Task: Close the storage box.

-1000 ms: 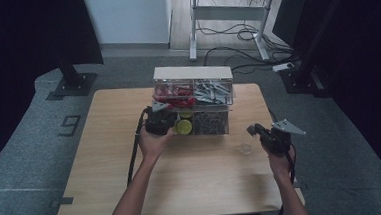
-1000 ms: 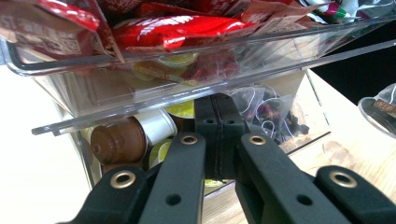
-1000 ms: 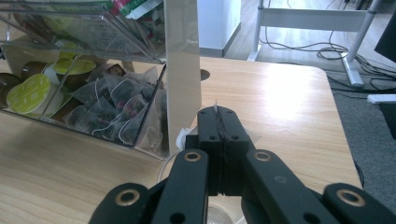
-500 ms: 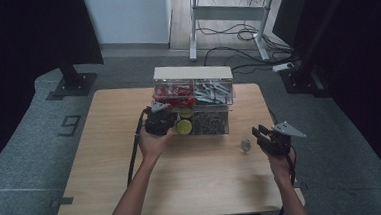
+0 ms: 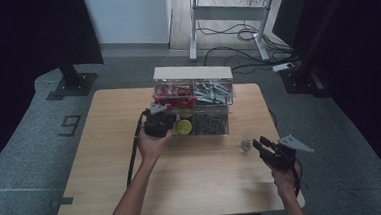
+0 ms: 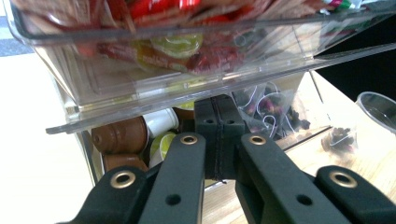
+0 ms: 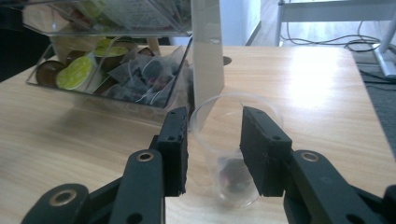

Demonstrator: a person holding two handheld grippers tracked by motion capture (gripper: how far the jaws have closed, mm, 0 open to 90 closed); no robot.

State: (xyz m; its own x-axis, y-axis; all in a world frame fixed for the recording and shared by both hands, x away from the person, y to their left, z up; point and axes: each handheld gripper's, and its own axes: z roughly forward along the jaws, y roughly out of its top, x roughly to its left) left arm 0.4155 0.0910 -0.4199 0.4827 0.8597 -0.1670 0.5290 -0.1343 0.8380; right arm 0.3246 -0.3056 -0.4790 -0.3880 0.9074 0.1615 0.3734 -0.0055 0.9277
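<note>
Currently, status by item:
Left gripper (image 5: 160,120): fingers (image 6: 219,135) fully closed, pad against pad, nothing between them, tips at the lower drawer of the clear plastic two-tier organiser (image 5: 214,121).
Right gripper (image 7: 212,149): fingers have just been opening; they stand apart, one on each side of the clear plastic cup (image 7: 229,140), which sits in the gap.
Cup location: upright on the light wooden bench (image 5: 193,182), near the organiser's right front corner, a dark tea bag inside.
</note>
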